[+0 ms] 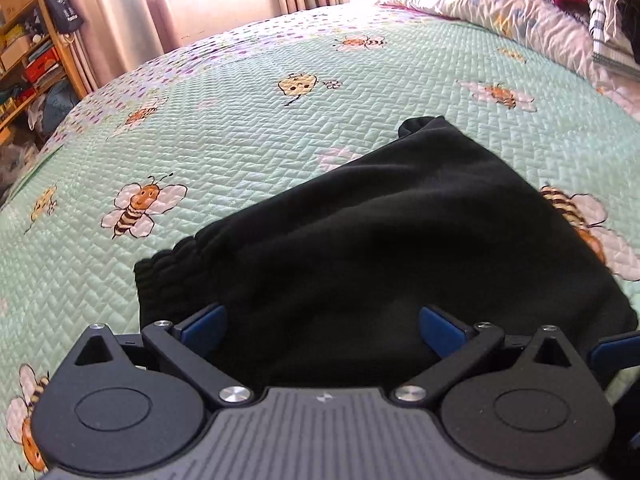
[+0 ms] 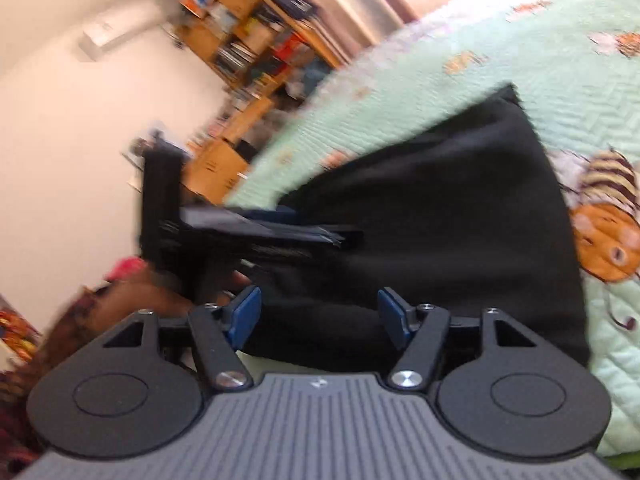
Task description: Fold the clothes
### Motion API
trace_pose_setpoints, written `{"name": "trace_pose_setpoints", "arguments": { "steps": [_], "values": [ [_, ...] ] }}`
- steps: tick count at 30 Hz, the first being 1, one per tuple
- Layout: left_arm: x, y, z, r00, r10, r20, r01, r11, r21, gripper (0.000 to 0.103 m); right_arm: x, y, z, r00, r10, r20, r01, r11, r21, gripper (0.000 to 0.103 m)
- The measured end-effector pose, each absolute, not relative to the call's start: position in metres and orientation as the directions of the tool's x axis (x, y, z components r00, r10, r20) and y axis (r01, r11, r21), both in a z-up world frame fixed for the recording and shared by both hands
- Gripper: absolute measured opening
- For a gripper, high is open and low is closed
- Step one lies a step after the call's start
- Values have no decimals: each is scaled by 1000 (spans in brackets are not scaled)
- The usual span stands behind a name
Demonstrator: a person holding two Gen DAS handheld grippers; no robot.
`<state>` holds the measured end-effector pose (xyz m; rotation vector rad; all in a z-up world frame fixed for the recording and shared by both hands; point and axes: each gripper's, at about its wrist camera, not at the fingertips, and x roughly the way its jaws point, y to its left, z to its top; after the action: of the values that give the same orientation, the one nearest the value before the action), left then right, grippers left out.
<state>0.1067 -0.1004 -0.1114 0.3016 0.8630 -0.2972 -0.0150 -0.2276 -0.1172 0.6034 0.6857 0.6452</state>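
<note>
1. Left wrist view: our left hand-held gripper (image 1: 322, 330) is released, its blue pads (image 1: 440, 326) spread wide over the near edge of the black garment (image 1: 380, 248). It lies folded on the bee-print quilt (image 1: 240, 128) of the bed, by the near edge.
2. Right wrist view, blurred: our right hand-held gripper (image 2: 318, 316) is likewise released above the black garment (image 2: 460, 208); the left hand-held gripper (image 2: 240, 228) is beside it.

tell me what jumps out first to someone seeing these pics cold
A black garment lies folded on a mint-green quilt printed with cartoon bees, filling the lower middle of both views. The left hand-held gripper and the right hand-held gripper both sit open at its near edge, blue pads apart. The right wrist view is tilted and blurred.
</note>
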Motion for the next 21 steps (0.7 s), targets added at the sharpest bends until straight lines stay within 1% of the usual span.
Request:
{"name": "trace_pose_setpoints", "arguments": {
  "steps": [1, 3, 5, 7, 8, 12, 16, 18, 20, 21],
  "values": [
    [104, -98, -111, 612, -136, -779, 370, 920, 130, 102, -17, -227, -114, 602, 711, -362, -345, 641, 685, 67],
    [101, -88, -115, 609, -127, -783, 346, 931, 119, 102, -14, -230, -126, 589, 706, -393, -306, 645, 700, 67],
    [97, -78, -120, 604, -153, -782, 344, 935, 82, 102, -17, -229, -136, 601, 698, -388, -314, 653, 689, 66],
    [94, -72, -123, 608, -169, -776, 348, 935, 69, 102, -21, -228, -145, 617, 690, -379, -327, 662, 674, 57],
    [92, -71, -123, 612, -173, -772, 351, 934, 69, 102, -23, -228, -150, 624, 686, -374, -334, 667, 667, 57],
    [80, -67, -111, 630, -182, -755, 358, 931, 74, 102, -23, -219, -140, 627, 661, -413, -373, 720, 586, 58],
    [56, -65, -94, 634, -252, -731, 421, 906, 53, 102, -34, -224, -123, 641, 658, -396, -398, 726, 562, 58],
    [46, -71, -97, 625, -238, -743, 453, 886, 97, 102, -38, -229, -118, 656, 646, -390, -396, 735, 550, 58],
    [43, -75, -110, 604, -200, -772, 469, 871, 142, 102, -42, -235, -114, 671, 634, -385, -394, 744, 539, 58],
    [45, -71, -116, 595, -201, -778, 464, 876, 128, 102, -44, -237, -111, 678, 628, -382, -393, 749, 534, 58]
  ]
}}
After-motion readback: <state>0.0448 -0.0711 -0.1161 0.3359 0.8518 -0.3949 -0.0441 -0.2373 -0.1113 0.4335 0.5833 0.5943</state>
